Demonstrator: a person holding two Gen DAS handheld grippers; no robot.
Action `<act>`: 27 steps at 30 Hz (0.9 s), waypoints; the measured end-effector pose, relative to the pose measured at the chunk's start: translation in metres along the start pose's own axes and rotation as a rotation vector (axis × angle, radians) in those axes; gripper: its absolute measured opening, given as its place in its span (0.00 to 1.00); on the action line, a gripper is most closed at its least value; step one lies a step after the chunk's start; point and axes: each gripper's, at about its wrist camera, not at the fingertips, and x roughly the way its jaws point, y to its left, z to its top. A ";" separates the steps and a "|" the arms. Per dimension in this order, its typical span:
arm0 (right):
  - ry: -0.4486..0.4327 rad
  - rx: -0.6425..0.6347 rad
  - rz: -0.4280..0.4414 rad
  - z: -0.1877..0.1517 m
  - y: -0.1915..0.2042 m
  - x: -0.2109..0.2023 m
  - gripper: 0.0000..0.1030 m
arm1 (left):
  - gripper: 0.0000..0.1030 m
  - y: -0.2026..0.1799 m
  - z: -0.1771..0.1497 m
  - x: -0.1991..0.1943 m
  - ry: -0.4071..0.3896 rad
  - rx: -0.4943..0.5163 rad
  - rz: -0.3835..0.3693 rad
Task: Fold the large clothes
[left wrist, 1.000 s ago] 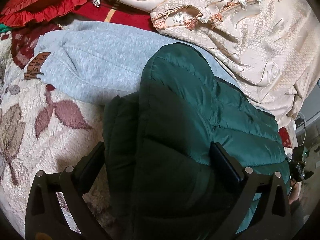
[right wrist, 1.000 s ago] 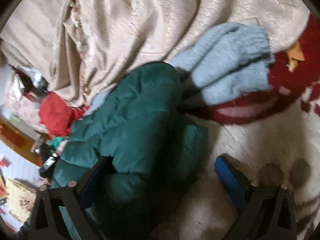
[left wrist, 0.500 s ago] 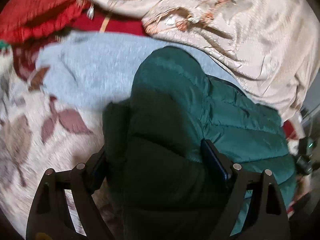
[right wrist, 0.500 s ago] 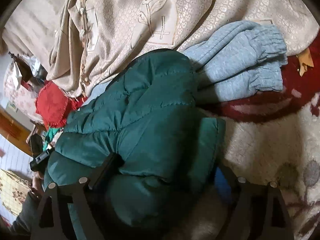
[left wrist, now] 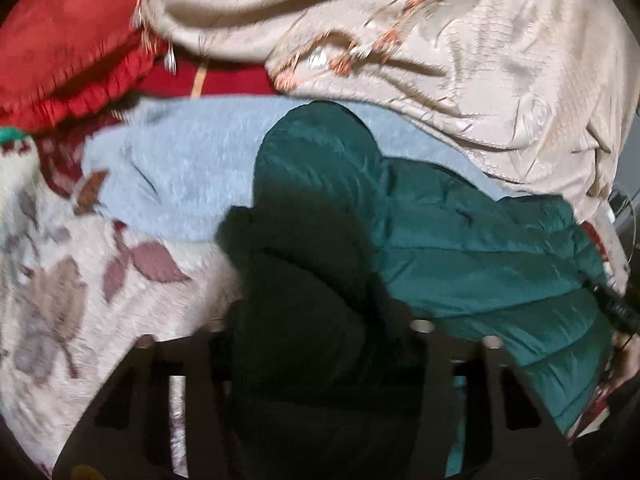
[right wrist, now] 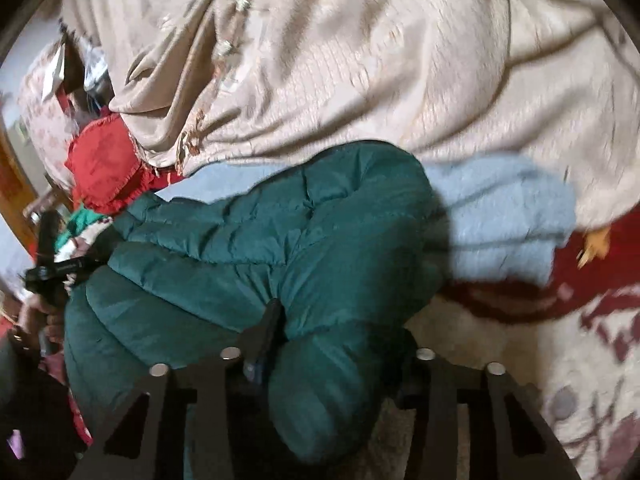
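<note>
A dark green quilted puffer jacket (left wrist: 460, 248) lies bunched on a floral plush blanket (left wrist: 60, 300). My left gripper (left wrist: 316, 340) is closing, its jaws squeezing a thick fold of the jacket's near edge. In the right wrist view the same green jacket (right wrist: 240, 248) fills the middle. My right gripper (right wrist: 336, 344) is also closing, and its left finger (right wrist: 266, 328) digs into the padding with a fold pinched between the jaws. The fingertips of both grippers are mostly buried in fabric.
A light blue fleece garment (left wrist: 180, 176) lies under and behind the jacket, also (right wrist: 500, 216). A beige embroidered cover (left wrist: 460, 60) is heaped behind. A red ruffled cushion (left wrist: 68, 52) sits at the back left. A person's hand holding the other gripper (right wrist: 44, 280) shows at the left edge.
Both grippers went from wide open around the jacket's edge to clamped on its folds. Both have lifted and rolled a little, bunching the jacket upward.
</note>
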 end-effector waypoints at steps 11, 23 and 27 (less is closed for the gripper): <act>-0.255 -0.134 -0.155 0.031 0.032 -0.080 0.27 | 0.28 -0.011 0.020 -0.055 -0.173 -0.008 -0.117; -0.084 0.153 -0.116 0.041 -0.052 -0.002 0.42 | 0.46 -0.025 0.054 0.031 -0.015 -0.080 -0.043; -0.102 0.368 -0.058 0.042 -0.081 -0.012 0.56 | 0.60 -0.019 0.056 0.028 -0.016 -0.117 -0.033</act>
